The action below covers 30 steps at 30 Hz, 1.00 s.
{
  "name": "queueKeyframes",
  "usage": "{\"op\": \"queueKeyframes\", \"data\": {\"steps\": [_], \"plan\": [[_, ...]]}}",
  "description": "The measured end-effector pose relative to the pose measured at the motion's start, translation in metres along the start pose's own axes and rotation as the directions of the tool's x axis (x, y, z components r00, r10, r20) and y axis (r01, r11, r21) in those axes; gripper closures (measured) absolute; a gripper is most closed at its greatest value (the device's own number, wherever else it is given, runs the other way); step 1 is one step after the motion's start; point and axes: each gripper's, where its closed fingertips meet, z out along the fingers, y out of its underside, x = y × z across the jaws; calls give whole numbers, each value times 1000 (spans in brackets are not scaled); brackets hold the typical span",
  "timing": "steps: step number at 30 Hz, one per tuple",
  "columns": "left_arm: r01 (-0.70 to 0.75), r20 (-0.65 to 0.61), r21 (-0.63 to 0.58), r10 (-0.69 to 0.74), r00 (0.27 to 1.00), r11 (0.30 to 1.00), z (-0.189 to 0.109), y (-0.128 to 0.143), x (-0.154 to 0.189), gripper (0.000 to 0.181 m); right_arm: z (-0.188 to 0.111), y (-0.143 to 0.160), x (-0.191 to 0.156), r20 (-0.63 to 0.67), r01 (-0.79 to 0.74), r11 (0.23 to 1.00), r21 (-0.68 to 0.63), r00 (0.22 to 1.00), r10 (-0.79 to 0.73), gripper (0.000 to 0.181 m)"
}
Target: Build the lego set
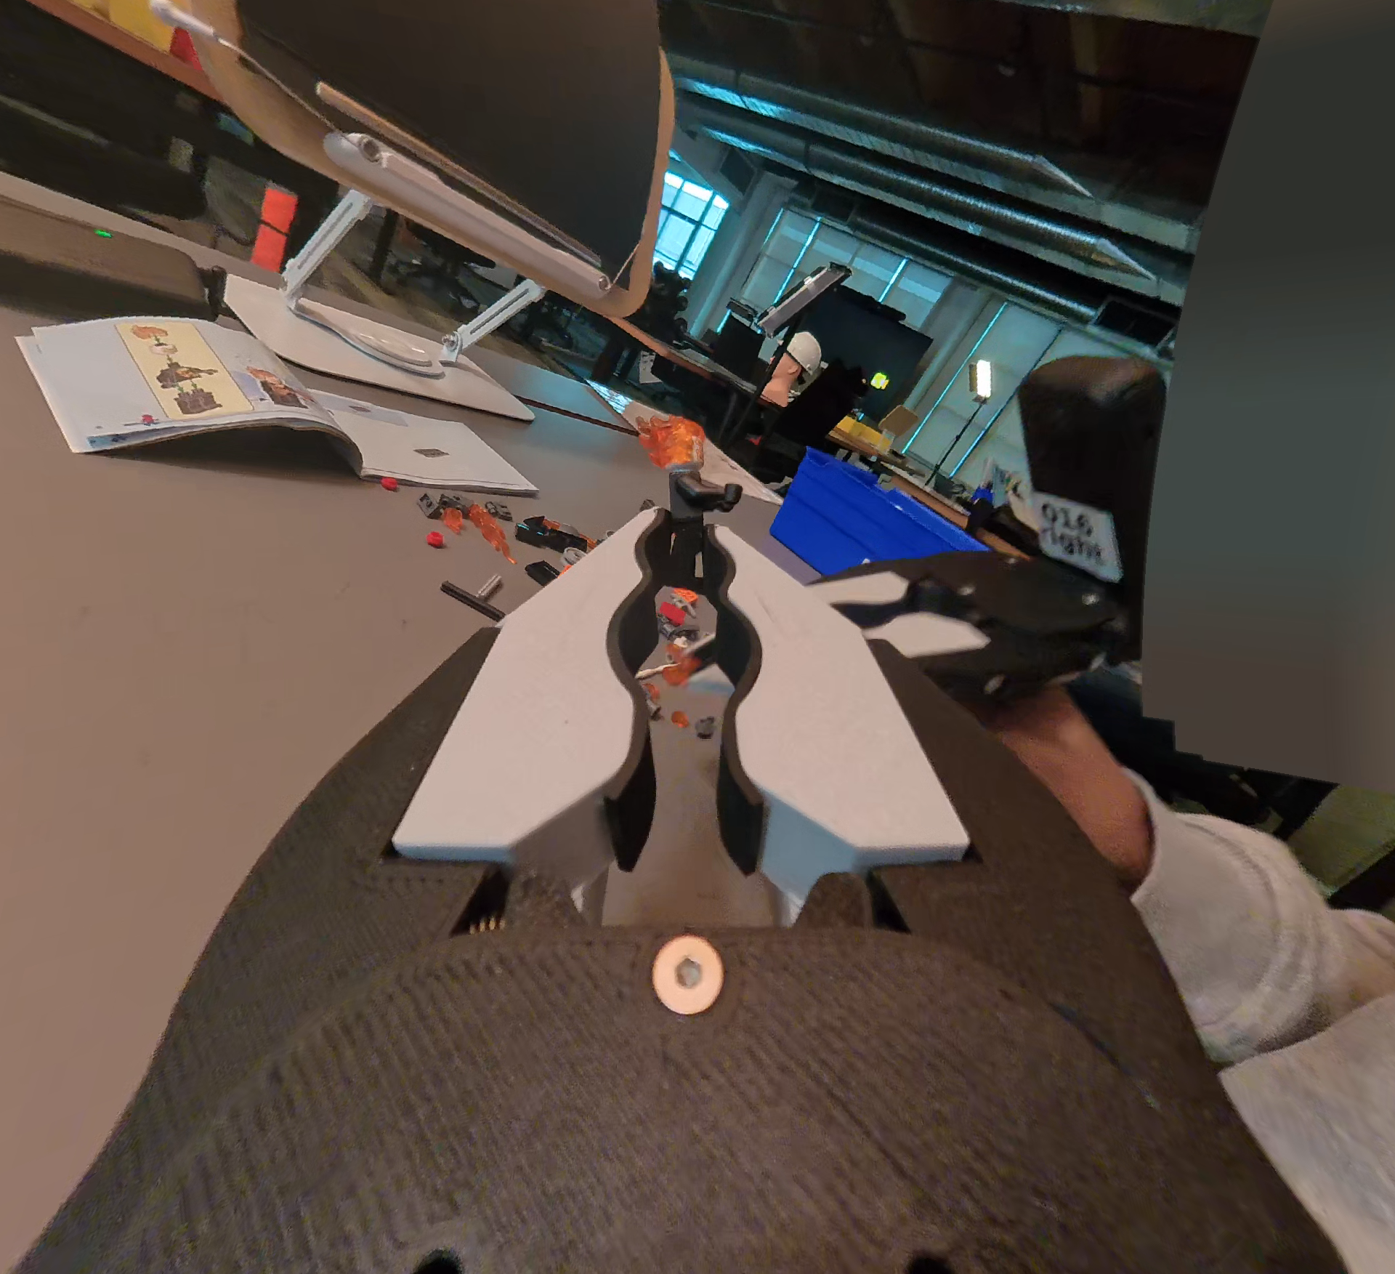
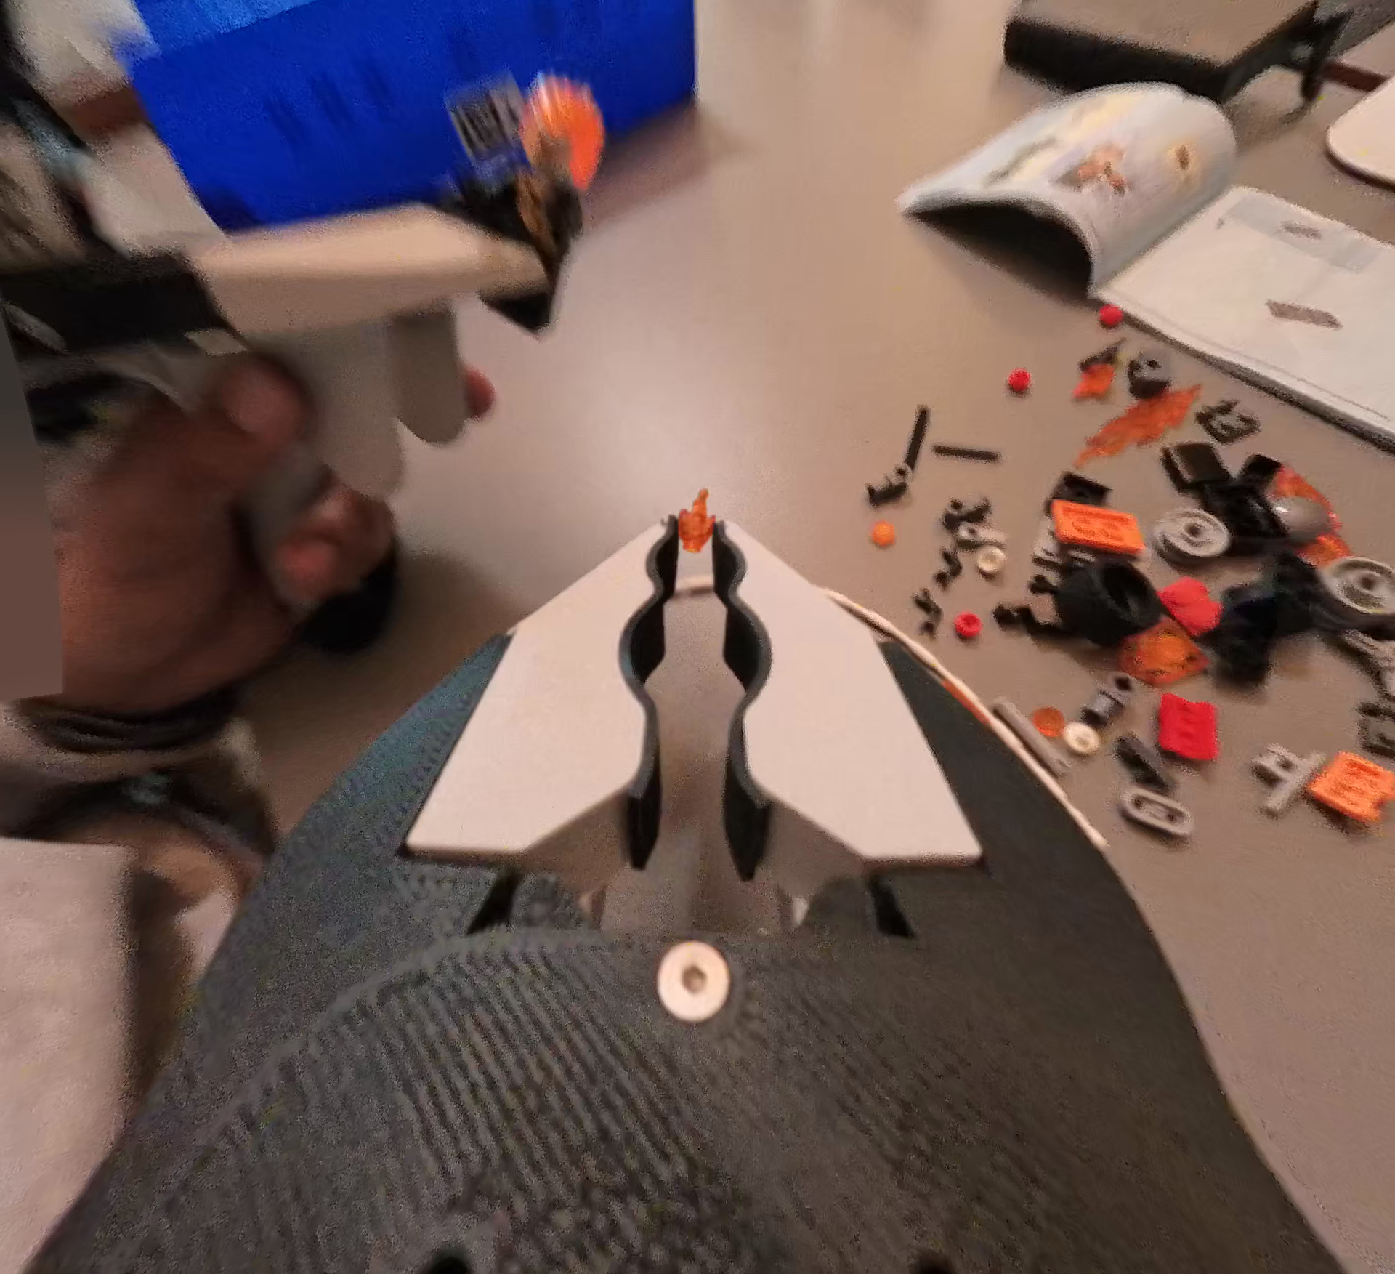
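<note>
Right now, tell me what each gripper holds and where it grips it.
Left gripper pinches a black minifigure with an orange flame head by its legs. Right gripper pinches a small orange flame piece by its base.

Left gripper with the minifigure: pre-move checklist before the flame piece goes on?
1. Left gripper shut on black minifigure: ok.
2. Minifigure upright, flame head seated: ok.
3. Right gripper shut on small orange flame piece: ok.
4. Flame piece lined up with the minifigure: not ok, the grippers are apart.
5. Which stud or hand takes the flame: cannot tell.
6. Instruction booklet open on the table: ok.
</note>
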Motion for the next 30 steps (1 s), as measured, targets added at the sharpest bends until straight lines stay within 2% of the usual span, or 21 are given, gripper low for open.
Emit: {"op": "queueKeyframes", "data": {"steps": [1,4,6,12,16,30], "plan": [[-25,2,-5,25,1000,1000,0,1,2,177,-8,-12,-5,54,-61,996,65,997,58,174],[-126,12,-27,126,992,992,1,4,9,177,-36,-45,-14,223,-256,943,213,952,209,174],[-201,16,-46,202,979,978,3,7,14,177,-47,-55,-18,306,-334,911,241,917,255,174],[-372,14,-59,373,928,926,4,10,28,177,-51,-53,-34,429,-374,895,243,869,247,175],[-426,0,-47,427,904,903,3,11,33,177,-55,-53,-33,444,-383,883,271,864,239,175],[-467,-47,-33,465,884,884,4,13,45,177,-56,-49,-32,471,-404,879,253,845,253,175]]}}
